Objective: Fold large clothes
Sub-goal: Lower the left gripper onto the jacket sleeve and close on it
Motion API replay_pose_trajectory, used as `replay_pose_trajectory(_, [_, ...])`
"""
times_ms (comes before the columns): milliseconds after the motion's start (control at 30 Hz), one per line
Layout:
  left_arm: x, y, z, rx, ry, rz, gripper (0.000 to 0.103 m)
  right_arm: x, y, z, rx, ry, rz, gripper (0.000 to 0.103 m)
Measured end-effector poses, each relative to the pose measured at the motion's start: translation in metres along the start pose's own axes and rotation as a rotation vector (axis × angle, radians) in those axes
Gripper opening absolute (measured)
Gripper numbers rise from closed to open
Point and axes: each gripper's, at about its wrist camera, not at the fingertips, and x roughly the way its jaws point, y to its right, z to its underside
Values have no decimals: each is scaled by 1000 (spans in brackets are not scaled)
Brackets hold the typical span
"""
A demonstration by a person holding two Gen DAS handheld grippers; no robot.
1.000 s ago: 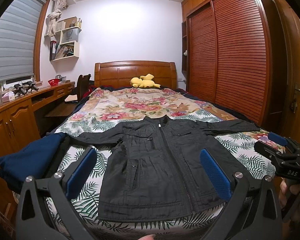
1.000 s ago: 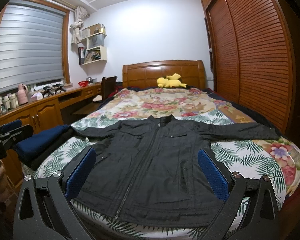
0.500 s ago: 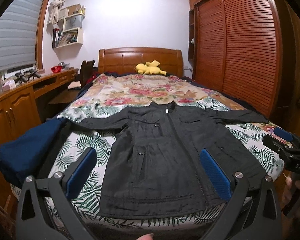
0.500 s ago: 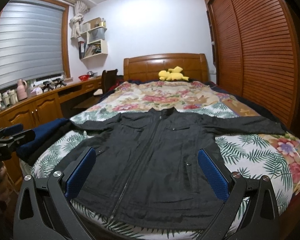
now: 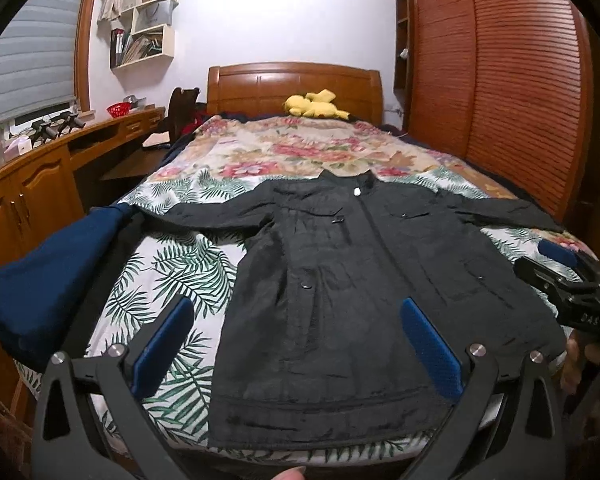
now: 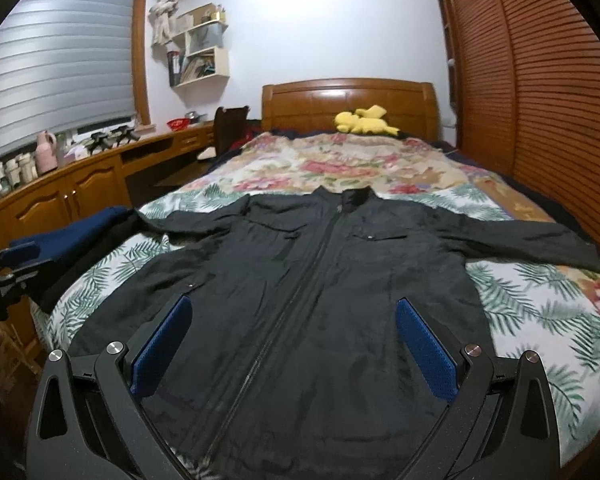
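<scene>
— Both grippers have dipped closer over the black jacket (image 5: pixel 340 280), which lies flat and zipped on the bed's (image 5: pixel 172 264) near end, sleeves out.

— Fingers?

— Left gripper (image 5: pixel 296 344) and right gripper (image 6: pixel 294 340) are spread wide, holding nothing. Navy cloth (image 5: pixel 48 272) crowds the left edge; leafy quilt lies bare at right.

— Any writing?

— "DAS" on the right gripper.

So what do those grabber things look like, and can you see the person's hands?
Each tool, left and right, is a matte black plastic frame with triangular cut-outs and round silver bolts. The two fingers carry bright blue, dotted rubber pads. Seen from the side, the right tool's black body shows small white lettering. No cables show. Only bare fingertips of the person peek in; sleeves are out of view.
</scene>
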Motion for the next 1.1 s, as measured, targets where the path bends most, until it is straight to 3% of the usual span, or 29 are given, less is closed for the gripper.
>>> replay_pose_trajectory(467, [72, -35, -14, 3, -105, -90, 103, 122, -8, -30, -83, -49, -141, 103])
replay_pose_trajectory(667, [118, -75, -32, -51, -144, -43, 103, 180, -20, -34, -150, -103, -135, 103])
replay_pose_trajectory(867, [166, -110, -51, -117, -133, 18, 103, 210, -5, -26, -96, -157, -151, 103])
replay_pose_trajectory(1100, [220, -142, -67, -178, -158, -2, 103, 229, 1, -13, -71, -209, -157, 103])
